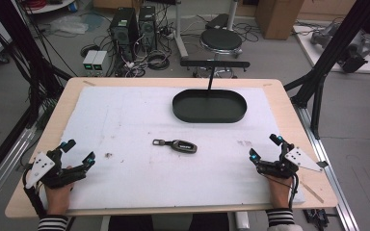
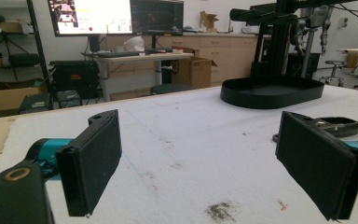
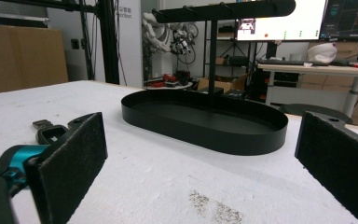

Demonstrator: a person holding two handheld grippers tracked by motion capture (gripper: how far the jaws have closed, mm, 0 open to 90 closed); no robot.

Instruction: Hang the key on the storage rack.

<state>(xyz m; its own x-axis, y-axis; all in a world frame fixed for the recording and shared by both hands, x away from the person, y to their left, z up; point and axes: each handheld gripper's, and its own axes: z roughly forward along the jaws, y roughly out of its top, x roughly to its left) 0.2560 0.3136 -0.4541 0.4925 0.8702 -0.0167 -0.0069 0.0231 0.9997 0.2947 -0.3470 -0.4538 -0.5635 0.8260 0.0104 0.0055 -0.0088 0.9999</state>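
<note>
Half the key fob [image 3: 51, 134] behind one pad [image 3: 70, 163].

Left tool [image 1: 79, 151] is held low at the near left corner of the counter [image 1: 279, 91], jaws spread wide, nothing between them. Right tool [image 1: 265, 147] is held low near the near right corner, jaws likewise spread, empty. Each is gripped from behind by a hand [image 1: 58, 195]; striped cuffs are seen at the near edge.

i see a grey floor [image 1: 356, 120], two computer towers [image 1: 134, 26], a round stool [image 1: 221, 40], and lit monitors [image 2: 116, 16] behind.
</note>
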